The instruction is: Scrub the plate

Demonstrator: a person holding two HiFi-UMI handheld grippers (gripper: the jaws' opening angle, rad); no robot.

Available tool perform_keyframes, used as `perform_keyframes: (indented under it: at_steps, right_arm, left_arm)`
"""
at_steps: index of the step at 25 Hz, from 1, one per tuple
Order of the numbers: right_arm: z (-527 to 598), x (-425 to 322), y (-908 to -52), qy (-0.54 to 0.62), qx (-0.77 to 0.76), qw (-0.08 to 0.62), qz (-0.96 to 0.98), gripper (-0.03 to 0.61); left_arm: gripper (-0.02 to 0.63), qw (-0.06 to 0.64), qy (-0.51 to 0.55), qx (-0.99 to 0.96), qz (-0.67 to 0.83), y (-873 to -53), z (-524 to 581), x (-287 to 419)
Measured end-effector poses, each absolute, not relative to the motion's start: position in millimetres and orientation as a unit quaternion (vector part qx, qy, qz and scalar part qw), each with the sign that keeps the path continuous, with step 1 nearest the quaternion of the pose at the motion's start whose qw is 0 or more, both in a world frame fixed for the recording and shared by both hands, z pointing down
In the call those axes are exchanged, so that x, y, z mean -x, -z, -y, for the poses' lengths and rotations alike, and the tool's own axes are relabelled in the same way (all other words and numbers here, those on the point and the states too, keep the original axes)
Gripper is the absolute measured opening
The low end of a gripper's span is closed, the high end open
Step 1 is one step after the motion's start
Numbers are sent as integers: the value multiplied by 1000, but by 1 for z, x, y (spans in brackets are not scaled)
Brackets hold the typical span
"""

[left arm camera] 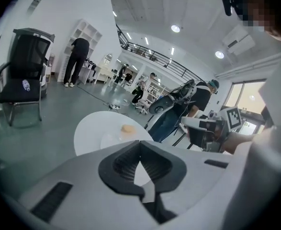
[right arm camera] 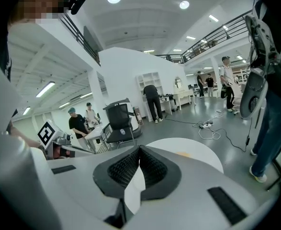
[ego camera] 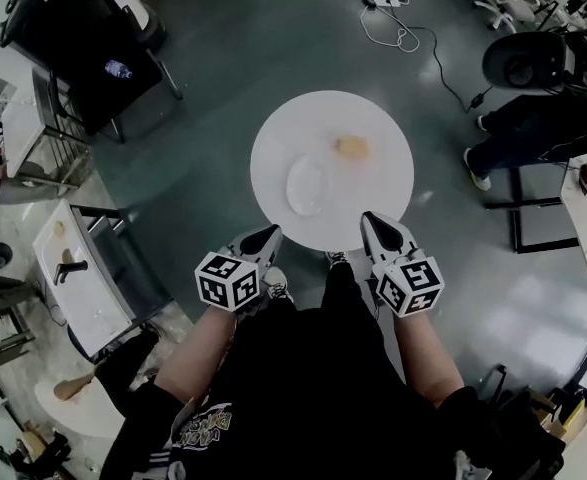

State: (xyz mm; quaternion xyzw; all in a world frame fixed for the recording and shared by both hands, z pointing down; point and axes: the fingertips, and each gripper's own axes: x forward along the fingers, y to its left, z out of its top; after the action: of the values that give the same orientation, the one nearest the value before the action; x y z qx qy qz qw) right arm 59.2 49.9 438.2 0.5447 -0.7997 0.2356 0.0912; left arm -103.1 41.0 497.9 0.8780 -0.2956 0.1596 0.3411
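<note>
plate (ego camera: 307, 185) on white table (ego camera: 385, 194), grey floor (ego camera: 253, 48)

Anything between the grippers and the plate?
Nothing visible. Only bare table lies between the plate and the left gripper and right gripper, both shut at its near edge; the sponge sits beyond the plate.

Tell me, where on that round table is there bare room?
The table is bare along its far-left arc, beyond the plate and left of the yellow sponge, and on its right side past the sponge. Plate and sponge fill the middle; the left gripper and right gripper crowd the near edge.
</note>
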Motion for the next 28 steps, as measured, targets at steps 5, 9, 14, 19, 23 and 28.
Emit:
perform_keyframes:
  at_steps: [5,9,14,19,23,28]
  right_arm:
    - [-23,-63,-453,-248,-514,96,816,21]
    - [-14,-64,-472,-262,-492,109,823,21]
    - [-5,-68,-498,-283,-476,125,823,21]
    - [1,-66,-528,-305,-459,146,822,21]
    - [4,-63,-547,-317,-441,159,825,21]
    - [10,-64,-567,-329,-425,167,827,21]
  left_arm:
    - [8,358,-185,-854,329,-533,-29,99]
    - [9,385,-200,-832,345,-566,-22,93]
    - [21,404,-223,-813,355,-604,-11,85]
    - [103,444,-226,-786,366,-636,-3,84]
    - [134,481,-219,-763,372,-658,-2,77]
    - [149,517,-201,-736,387,-680,5,71]
